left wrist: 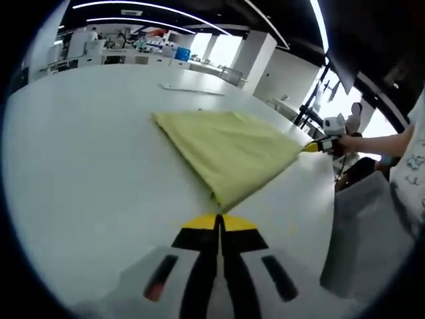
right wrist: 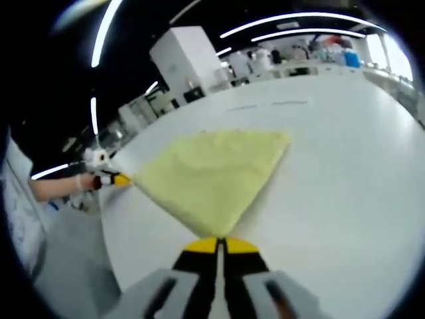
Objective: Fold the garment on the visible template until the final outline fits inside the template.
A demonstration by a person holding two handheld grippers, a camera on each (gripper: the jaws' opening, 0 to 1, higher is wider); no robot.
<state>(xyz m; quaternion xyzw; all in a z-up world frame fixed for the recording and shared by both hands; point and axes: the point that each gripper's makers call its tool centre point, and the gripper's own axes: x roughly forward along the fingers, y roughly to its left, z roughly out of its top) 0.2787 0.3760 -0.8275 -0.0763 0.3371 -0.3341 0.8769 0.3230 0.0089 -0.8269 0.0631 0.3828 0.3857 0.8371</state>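
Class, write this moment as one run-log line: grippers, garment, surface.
left gripper: shut on yellow garment corner | right gripper: shut on another corner | yellow garment: stretched between them over white table

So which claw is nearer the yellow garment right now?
Neither, it's a tie. Left claw is shut on one corner of the yellow garment; right claw is shut on another corner.
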